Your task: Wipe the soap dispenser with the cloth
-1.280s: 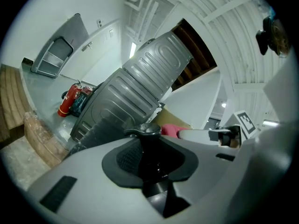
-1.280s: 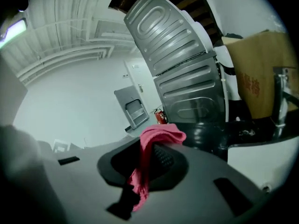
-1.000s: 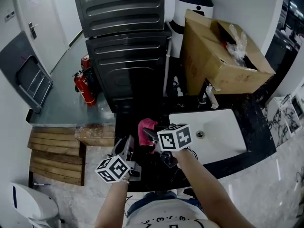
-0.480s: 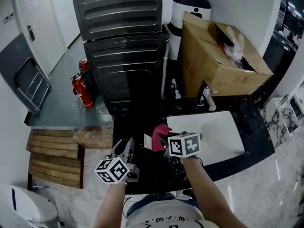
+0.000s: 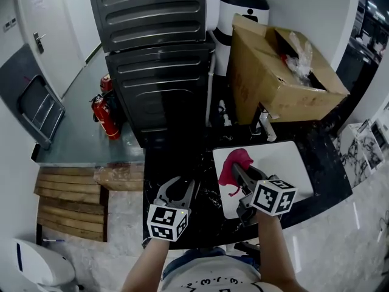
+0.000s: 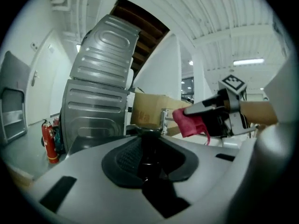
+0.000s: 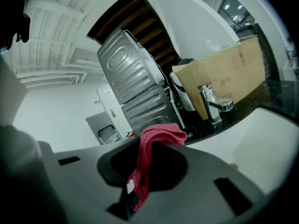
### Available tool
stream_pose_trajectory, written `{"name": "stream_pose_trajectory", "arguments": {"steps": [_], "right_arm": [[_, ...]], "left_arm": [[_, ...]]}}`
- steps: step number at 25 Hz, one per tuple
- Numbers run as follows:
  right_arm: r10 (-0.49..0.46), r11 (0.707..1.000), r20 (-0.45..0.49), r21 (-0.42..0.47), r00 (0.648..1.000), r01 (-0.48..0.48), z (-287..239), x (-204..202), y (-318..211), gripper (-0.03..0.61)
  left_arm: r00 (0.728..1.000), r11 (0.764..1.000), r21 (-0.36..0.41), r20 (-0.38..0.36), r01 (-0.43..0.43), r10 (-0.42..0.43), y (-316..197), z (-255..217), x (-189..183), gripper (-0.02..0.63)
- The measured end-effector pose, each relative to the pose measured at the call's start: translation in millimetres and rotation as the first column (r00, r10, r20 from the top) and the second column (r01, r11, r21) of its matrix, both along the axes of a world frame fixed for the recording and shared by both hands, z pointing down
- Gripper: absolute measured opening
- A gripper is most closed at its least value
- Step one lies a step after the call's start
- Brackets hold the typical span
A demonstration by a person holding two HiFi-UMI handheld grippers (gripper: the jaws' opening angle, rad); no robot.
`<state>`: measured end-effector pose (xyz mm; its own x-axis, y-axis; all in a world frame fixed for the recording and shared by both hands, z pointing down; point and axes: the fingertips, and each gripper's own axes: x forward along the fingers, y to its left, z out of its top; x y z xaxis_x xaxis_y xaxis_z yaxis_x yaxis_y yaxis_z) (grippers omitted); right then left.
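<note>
The left claw point(image 5: 177, 187) clamped the dark soap dispenser point(image 6: 149, 146) over the counter point(image 5: 159, 163). At its 2 o'clock, above the sink point(image 5: 295, 163), the right claw point(image 5: 237, 170) pinched the cloth point(image 5: 231, 162). Hard wiping would likely twist the soap dispenser loose.

One cloth point(image 5: 234, 163), likely one dispenser point(image 6: 150, 150).

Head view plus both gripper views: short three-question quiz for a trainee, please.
1. True or false: the pink cloth hangs over the white sink.
2. The right hand-held gripper holds: A) the cloth B) a sponge C) nothing.
3. What does the left hand-held gripper grip?
Key: 1 true; 2 A; 3 the dark soap dispenser.
</note>
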<state>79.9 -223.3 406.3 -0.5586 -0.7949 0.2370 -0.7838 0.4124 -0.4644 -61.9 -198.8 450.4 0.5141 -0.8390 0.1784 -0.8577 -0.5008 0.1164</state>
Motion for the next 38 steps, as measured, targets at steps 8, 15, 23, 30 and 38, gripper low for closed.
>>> {"name": "stream_pose_trajectory", "arguments": {"steps": [8, 15, 23, 30, 38], "right_arm": [[-0.054, 0.998, -0.042, 0.012, 0.998, 0.054, 0, -11, 4, 0.049], [-0.098, 0.995, -0.065, -0.010, 0.993, 0.098, 10, -22, 9, 0.049], [-0.103, 0.995, -0.074, -0.023, 0.992, 0.101, 13, -24, 7, 0.049], [-0.118, 0.993, -0.068, -0.033, 0.991, 0.116, 14, -31, 8, 0.049], [-0.124, 0.992, -0.077, -0.043, 0.989, 0.121, 18, -34, 11, 0.049]], "left_arm": [[0.891, 0.896, -0.032, 0.091, -0.443, 0.444, 14, 3, 5, 0.094], [0.785, 0.813, -0.094, 0.216, -0.574, 0.580, 18, 5, -20, 0.161], [0.903, 0.918, -0.025, 0.172, -0.395, 0.393, 11, 3, -53, 0.184], [0.950, 0.955, 0.004, 0.105, -0.295, 0.293, 19, 0, -33, 0.216], [0.991, 0.992, -0.058, 0.052, -0.116, 0.119, 3, -1, -14, 0.132]]}}
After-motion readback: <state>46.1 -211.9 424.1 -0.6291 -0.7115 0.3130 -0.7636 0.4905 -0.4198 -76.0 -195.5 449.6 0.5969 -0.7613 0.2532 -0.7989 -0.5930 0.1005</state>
